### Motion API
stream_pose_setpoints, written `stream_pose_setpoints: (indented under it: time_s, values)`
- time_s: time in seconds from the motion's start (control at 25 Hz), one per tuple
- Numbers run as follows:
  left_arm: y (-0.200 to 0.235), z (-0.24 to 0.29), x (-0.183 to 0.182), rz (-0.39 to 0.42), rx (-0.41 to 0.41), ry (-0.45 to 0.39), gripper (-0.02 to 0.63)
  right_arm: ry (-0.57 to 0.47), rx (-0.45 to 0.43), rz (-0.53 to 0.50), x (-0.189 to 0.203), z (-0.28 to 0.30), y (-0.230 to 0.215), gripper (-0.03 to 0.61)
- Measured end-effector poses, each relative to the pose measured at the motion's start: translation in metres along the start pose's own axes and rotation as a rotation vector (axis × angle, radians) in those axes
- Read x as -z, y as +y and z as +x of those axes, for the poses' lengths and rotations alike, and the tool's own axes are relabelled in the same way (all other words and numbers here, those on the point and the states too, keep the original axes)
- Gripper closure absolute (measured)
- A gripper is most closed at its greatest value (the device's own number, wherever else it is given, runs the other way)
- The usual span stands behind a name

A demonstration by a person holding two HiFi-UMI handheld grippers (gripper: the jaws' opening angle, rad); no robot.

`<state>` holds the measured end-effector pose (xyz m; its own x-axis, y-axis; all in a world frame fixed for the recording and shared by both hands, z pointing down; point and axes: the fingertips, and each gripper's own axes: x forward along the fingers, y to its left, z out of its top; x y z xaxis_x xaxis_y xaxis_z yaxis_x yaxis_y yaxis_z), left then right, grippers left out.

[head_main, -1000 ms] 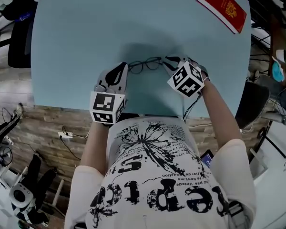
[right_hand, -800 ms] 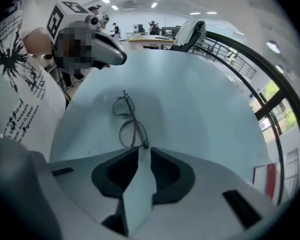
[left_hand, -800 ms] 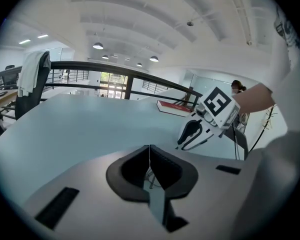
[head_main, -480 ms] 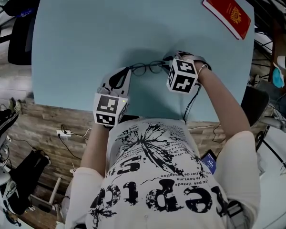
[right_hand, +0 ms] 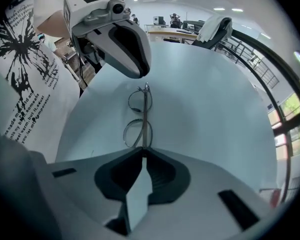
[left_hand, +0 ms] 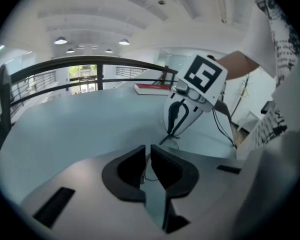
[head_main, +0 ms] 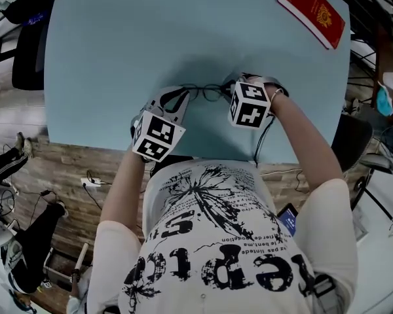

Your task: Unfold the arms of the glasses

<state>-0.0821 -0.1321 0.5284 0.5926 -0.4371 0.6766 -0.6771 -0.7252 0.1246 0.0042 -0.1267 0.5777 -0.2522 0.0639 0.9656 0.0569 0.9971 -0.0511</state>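
Left gripper has dropped and rolled, jaws pinching thin black wire-rimmed glasses; right gripper, jaws just closing on the other end, must next swing that arm open.

Pale blue table, red booklet

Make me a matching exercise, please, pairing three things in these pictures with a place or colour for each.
Things: 1 glasses; 2 red booklet; 3 table.
Descriptions: a light blue top; b pinched at both ends by grippers; c at the table's far right corner.
Pairs: 1-b; 2-c; 3-a.
The left gripper and right gripper are both shut on the glasses; the right gripper's jaws have just been closing on them.
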Motion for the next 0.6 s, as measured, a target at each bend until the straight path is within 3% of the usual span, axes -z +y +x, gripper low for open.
stream_pose_setpoints:
  time_s: [0.12,0.2,0.44,0.6]
  values:
    - [-0.008,0.013,0.000,0.210,0.073,0.095,0.514,-0.012,0.005,0.026,0.000,0.001,0.006,0.540]
    - [-0.014,0.019,-0.002,0.325,0.117,0.145,0.512,-0.017,0.010,0.038,0.000,0.001,0.008,0.540]
    - [-0.034,0.033,0.004,0.581,0.294,0.312,0.512,-0.020,0.018,0.058,0.001,-0.002,0.013,0.540]
    - [-0.045,0.044,0.009,0.728,0.358,0.403,0.512,-0.019,0.007,0.068,0.003,-0.004,0.017,0.540]
